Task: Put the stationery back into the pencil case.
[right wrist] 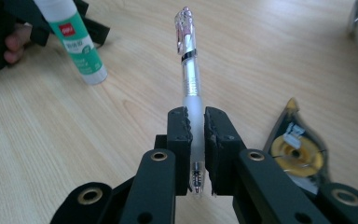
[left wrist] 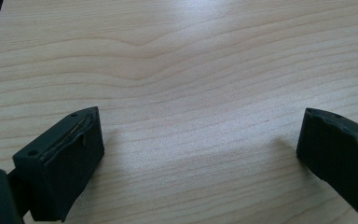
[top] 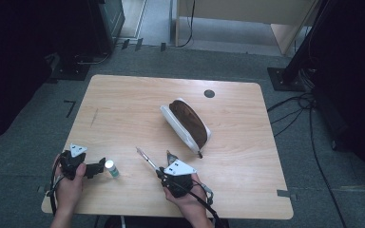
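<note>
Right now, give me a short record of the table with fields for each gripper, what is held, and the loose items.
right gripper: shut on the clear pen, gripped near one end
left gripper: open, jaws wide apart over bare wood, nothing between them
glue stick: on the table just off the left gripper
correction tape dispenser: lying on the table beside the right gripper
pencil case: white, unzipped and open, near mid table

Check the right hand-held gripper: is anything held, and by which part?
The right hand-held gripper clamps a clear pen near its tip end.
</note>
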Available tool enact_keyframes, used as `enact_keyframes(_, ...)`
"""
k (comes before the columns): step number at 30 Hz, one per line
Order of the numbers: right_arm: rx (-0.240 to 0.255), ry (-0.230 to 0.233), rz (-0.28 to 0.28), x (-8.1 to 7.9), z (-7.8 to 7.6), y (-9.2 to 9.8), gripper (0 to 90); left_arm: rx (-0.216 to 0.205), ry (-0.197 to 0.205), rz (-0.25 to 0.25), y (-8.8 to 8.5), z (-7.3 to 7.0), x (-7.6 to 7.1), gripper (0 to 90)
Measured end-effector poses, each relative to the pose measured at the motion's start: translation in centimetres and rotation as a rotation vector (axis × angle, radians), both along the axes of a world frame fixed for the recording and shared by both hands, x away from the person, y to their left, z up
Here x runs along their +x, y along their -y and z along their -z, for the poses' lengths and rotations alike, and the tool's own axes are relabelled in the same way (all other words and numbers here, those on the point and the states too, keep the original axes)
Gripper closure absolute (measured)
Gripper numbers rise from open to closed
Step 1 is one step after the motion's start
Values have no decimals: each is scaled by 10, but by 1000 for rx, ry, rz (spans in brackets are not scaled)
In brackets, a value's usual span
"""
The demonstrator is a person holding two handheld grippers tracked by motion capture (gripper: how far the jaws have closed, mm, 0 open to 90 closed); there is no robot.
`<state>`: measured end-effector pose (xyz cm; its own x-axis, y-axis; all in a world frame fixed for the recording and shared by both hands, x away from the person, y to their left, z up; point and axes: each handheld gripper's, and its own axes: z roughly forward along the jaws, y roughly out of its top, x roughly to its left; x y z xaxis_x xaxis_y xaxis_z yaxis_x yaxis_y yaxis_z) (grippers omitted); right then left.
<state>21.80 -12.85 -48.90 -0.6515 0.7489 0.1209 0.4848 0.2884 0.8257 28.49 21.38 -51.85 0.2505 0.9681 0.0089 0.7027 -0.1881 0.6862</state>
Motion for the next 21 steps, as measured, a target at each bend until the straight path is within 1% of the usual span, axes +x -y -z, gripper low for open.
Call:
enact_keyframes(7,11,29,20,5,-18,11,814,0,-1,0,0,0,0,5)
enact_keyframes(10,4,54,25,8,-26,14,814,0,-1,0,0,0,0,5)
enact_keyframes(16,26,69,43,17,-42,23,814,0,0,0,0,0,0,5)
enact_keyframes(18,32,83,49,20,-48,27,814,0,0,0,0,0,0,5)
enact_keyframes(21,36,92,68,25,-55,36,814,0,0,0,0,0,0,5)
